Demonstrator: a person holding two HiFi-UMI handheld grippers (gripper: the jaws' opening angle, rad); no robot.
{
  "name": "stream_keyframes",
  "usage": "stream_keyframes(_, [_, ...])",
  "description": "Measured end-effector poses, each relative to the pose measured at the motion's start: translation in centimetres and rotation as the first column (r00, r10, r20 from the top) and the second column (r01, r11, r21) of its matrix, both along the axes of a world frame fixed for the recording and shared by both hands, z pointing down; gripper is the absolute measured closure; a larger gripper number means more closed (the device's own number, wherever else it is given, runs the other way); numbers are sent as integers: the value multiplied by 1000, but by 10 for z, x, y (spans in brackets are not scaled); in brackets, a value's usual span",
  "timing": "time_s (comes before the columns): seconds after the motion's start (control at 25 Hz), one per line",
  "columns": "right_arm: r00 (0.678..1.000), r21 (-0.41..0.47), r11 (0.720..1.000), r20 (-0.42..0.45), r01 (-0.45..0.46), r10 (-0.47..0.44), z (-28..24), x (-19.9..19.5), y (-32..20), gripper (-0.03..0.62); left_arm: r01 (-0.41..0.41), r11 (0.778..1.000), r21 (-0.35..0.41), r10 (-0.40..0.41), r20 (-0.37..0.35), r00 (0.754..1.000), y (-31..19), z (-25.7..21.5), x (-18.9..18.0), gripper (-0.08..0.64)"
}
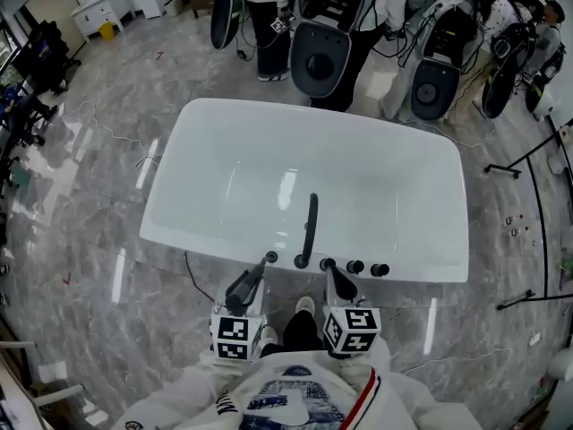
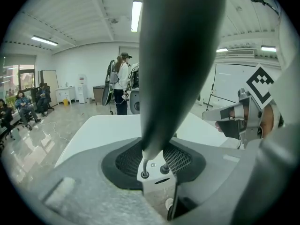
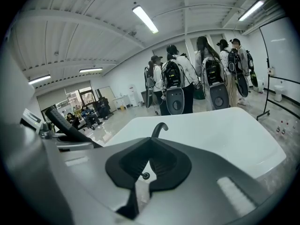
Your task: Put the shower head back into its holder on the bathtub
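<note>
Shower head: filling the left claw's camera as a dark grey handle. It is tapering to a pale tip at the far end of the claw, and that tip is pointing down at the rim, apparently so the narrow end goes in first.
Left claw: clamping the handle between its pads and tilting it forward and down. The hold is sitting back from the tip, probably to leave the tapered end free to seat.
Holder: showing as a small dark ring on the near rim, just beyond the left claw's tip. The shower head's tip is hanging just above it and is not yet seated.
Hose: hanging as a thin dark line below and to the outer side of the left claw. A short length also seems to be running from the handle's tip into the holder, so it is likely guiding the tip home.
Right claw: gripping nothing, with its jaws drawn close and leaving only a slim slit. It is hovering over the rim beside the left claw, seemingly keeping clear of the insertion.
Spout: arching out over the basin between and ahead of the two claws.
Knobs: lining the rim just ahead of and outward from the right claw, apart from the holder.
Bathtub: lying white and empty ahead of both claws. The job is looking nearly finished, needing only a straight push down.
</note>
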State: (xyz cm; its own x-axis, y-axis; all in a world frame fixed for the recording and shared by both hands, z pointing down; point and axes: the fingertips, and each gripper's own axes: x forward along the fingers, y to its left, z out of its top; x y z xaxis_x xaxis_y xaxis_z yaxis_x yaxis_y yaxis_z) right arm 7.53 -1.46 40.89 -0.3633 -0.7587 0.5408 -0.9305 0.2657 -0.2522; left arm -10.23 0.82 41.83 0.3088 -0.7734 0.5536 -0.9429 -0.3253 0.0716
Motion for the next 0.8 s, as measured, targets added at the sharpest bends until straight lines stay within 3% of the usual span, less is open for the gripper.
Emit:
stream_keyframes(0.36, [999,-38,999,23,24,-24,17,20,-28,586,53,997,-65,-51,19,998,-16,20,5,419])
stream_keyframes(0.8, [999,-87,995,27,42,-40,44,44,-38,586,77,993,-88,-72,57,996,-31,44,18,419])
